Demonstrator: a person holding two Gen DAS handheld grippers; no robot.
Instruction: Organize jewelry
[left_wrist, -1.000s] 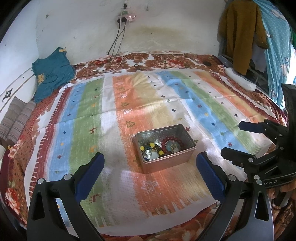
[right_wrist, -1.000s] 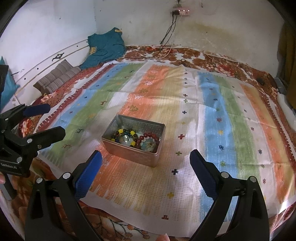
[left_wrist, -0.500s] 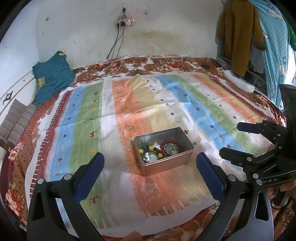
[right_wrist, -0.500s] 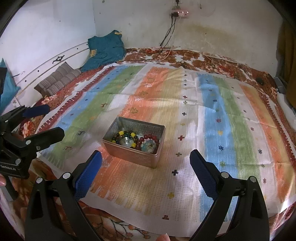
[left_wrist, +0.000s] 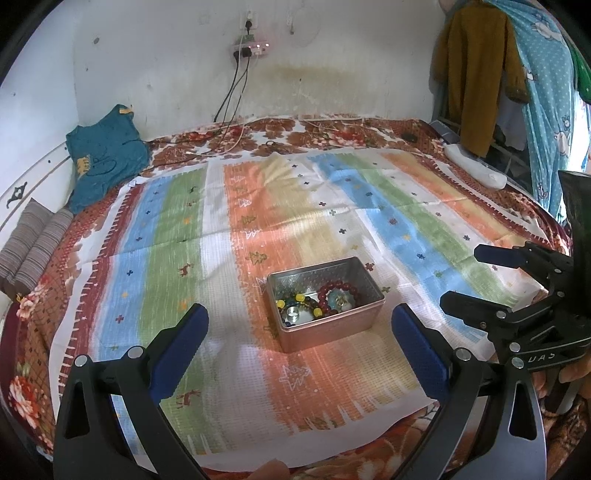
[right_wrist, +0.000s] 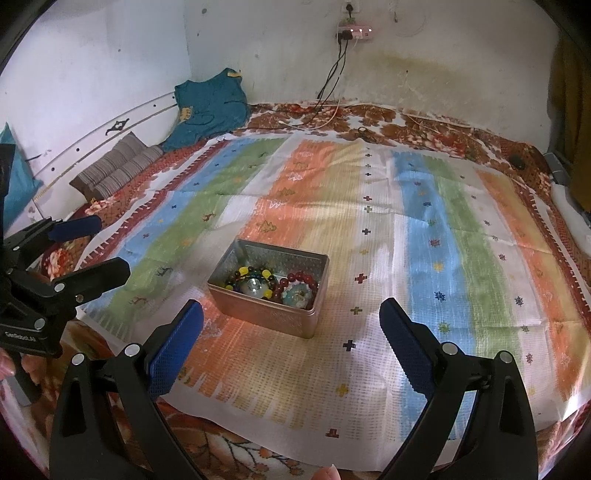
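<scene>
You are working over a bed covered by a striped cloth (left_wrist: 258, 206), soft underfoot for anything set on it, so expect the tin to rock or sink a little if you press down. The tin (left_wrist: 325, 301) sits open near the middle of that cloth, on the orange stripe, ahead of both tools and well clear of them. It looks like thin embossed metal: stiff, light, and slick on its walls, so a push on one rim would likely slide or tip it; brace a long wall if you need it steady. Inside lie a dark red bracelet (left_wrist: 338, 291) toward the right and a bracelet of yellow and dark beads (left_wrist: 295, 306) toward the left, each ringed around a small round piece I cannot identify. The strands are probably light, floppy and prone to roll, and they touch each other, so pinch across two or three beads on the outer arc and lift slowly. Your left gripper (left_wrist: 299, 350) is spread wide and holds nothing; your right gripper (right_wrist: 291, 345) is likewise wide apart and bare.
</scene>
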